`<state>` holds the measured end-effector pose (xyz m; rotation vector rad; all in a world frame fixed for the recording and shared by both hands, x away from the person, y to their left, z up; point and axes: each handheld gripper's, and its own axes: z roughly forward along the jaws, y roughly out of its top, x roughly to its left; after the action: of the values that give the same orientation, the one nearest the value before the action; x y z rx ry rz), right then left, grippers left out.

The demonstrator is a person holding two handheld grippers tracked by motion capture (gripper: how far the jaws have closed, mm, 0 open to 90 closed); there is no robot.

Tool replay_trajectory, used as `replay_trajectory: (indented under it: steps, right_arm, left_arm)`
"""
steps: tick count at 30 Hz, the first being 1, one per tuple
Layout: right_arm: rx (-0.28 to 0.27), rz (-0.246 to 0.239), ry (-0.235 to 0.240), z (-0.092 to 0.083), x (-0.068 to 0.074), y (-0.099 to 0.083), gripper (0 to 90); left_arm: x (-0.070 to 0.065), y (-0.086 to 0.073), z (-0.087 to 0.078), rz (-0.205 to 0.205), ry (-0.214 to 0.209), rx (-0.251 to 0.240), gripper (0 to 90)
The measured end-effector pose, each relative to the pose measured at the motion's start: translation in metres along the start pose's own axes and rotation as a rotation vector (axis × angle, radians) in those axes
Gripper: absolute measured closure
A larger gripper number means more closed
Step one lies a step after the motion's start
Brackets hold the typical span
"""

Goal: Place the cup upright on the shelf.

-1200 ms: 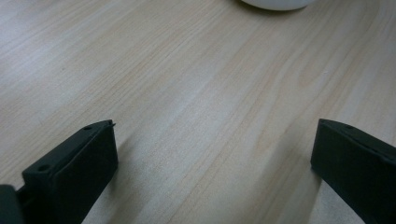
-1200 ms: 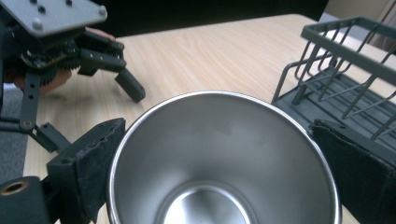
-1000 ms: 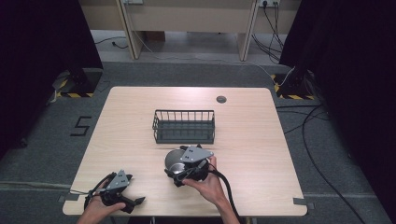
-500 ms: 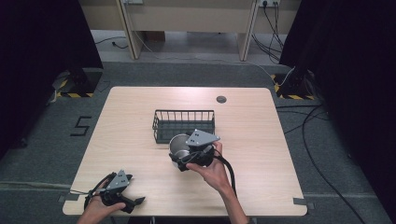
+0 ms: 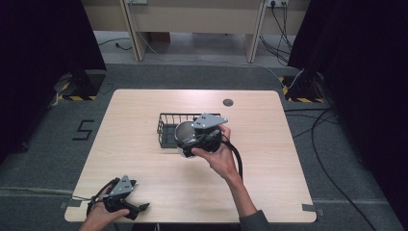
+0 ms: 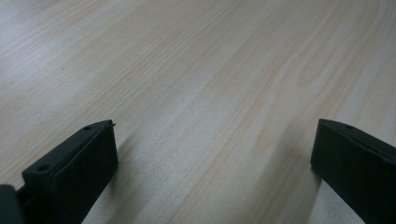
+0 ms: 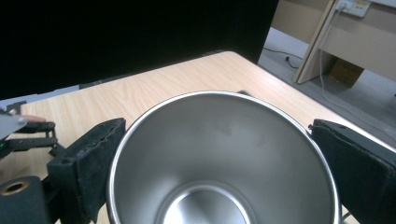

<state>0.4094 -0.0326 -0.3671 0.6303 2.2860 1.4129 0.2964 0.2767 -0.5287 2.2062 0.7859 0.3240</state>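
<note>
A shiny steel cup (image 5: pixel 184 133) hangs in the air just in front of the black wire basket (image 5: pixel 166 126), tipped so that its mouth faces the camera riding on my right gripper (image 5: pixel 188 143). That gripper is shut on it. In the right gripper view the cup (image 7: pixel 219 154) sits between both black pads (image 7: pixel 88 163), which press on its outer wall. My left gripper (image 5: pixel 139 208) rests on the table near the front left corner. In the left gripper view its jaws stand wide apart over bare wood, so the left gripper (image 6: pixel 210 140) is open.
The light wooden table (image 5: pixel 269 159) has a small round cable hole (image 5: pixel 227 102) near its far edge. The basket stands at the table's middle. Cables lie on the grey floor to the right, and dark curtains flank both sides.
My right gripper has risen with the steel cup and carried it away from the person, up to the basket's front side. The left gripper has stayed where it was.
</note>
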Motion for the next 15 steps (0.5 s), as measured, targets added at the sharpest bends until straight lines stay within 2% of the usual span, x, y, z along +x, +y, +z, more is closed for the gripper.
replay_trajectory:
  steps: [7,15]
  right_arm:
    - [-0.007,0.008,-0.019,0.004,-0.012,0.021,6.5]
    - [0.002,0.011,-0.05,0.022,-0.026,0.037,6.4]
  left_arm:
    - [0.0,0.0,0.0,0.002,0.0,0.003,0.0]
    - [0.0,0.0,0.0,0.002,0.0,0.003,0.0]
